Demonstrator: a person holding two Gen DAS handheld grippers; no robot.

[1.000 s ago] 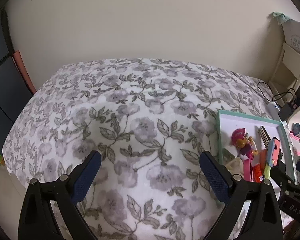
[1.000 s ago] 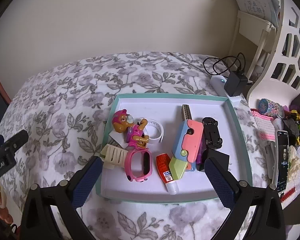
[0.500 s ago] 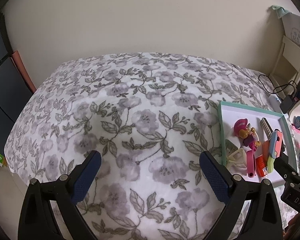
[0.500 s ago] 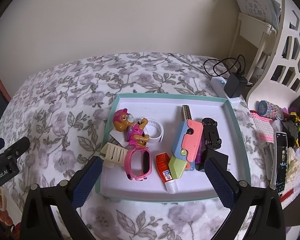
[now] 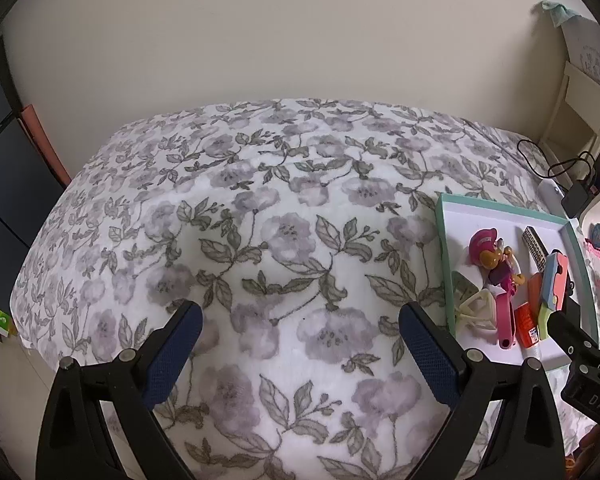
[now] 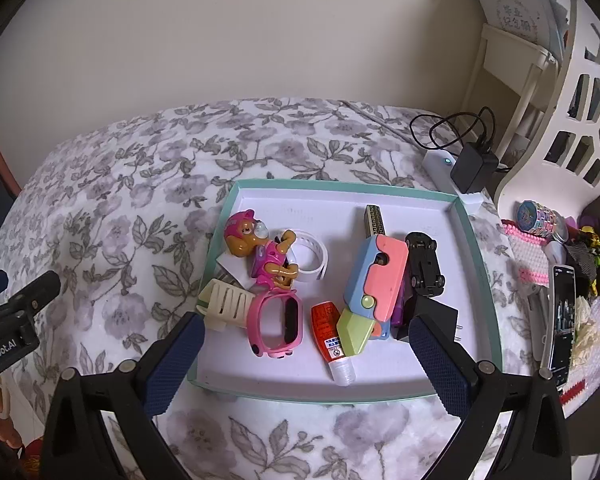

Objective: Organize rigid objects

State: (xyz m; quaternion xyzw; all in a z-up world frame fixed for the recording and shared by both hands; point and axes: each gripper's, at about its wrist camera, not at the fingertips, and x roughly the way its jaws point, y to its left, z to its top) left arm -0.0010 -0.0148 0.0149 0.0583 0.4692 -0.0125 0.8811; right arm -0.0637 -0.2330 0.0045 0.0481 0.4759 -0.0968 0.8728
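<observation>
A teal-rimmed white tray point(image 6: 476, 256) lies on the floral bedspread point(image 6: 112, 216). It holds a pink toy dog point(image 6: 260, 248), a pink watch point(image 6: 278, 322), a cream hair clip point(image 6: 228, 306), a red glue tube point(image 6: 332, 340), a pastel toy gun point(image 6: 374, 284), a black toy car point(image 6: 424, 262) and a white strap point(image 6: 312, 256). My right gripper point(image 6: 304, 348) is open and empty above the tray's near edge. My left gripper point(image 5: 300, 340) is open and empty over bare bedspread point(image 5: 260, 220), left of the tray point(image 5: 444, 248).
A power strip with a black charger point(image 6: 470, 166) lies behind the tray. A white shelf unit point(image 6: 572, 92) stands at the right. A phone point(image 6: 562, 316), beads and small trinkets lie right of the tray. The bed's left edge drops to the floor point(image 5: 4, 356).
Both grippers have pulled back and up slightly, so the bed and tray look a little farther away. Nothing on the tray has moved.
</observation>
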